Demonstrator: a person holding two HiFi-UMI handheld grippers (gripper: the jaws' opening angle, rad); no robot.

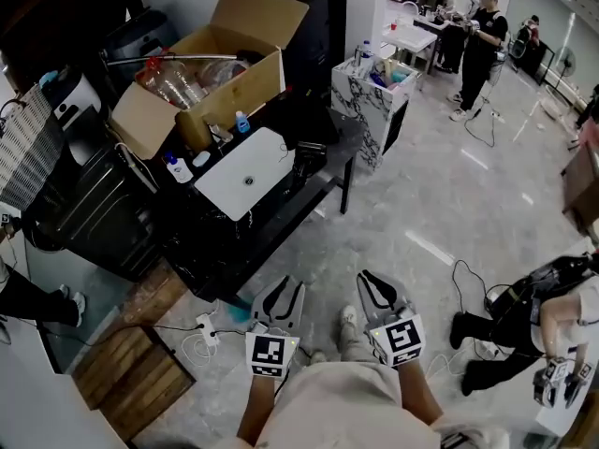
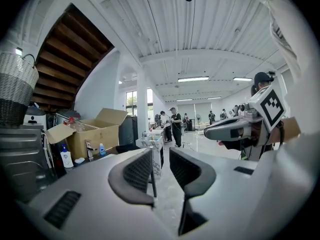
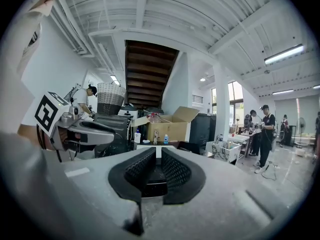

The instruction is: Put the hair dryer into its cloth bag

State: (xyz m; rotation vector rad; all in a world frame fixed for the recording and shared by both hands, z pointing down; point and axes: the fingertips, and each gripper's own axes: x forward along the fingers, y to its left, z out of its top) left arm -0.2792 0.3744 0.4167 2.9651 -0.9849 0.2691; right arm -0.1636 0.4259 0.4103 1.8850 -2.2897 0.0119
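Fingers (image 2: 135, 173) of the left gripper (image 1: 284, 290) are closed up, nothing between them. The right gripper (image 1: 372, 284) is closed too, its pads empty. Both are well short of the black table (image 1: 323, 190). On it the dark hair dryer (image 1: 309, 160) lies just beside the one white cloth bag (image 1: 245, 171). Two small bottles (image 1: 178, 167) stand farther left, labels too small to read, by one open cardboard box (image 1: 253, 82).

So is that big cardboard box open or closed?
Open. The cardboard box has its flaps standing up and spread out, and clear plastic bottles show inside it.
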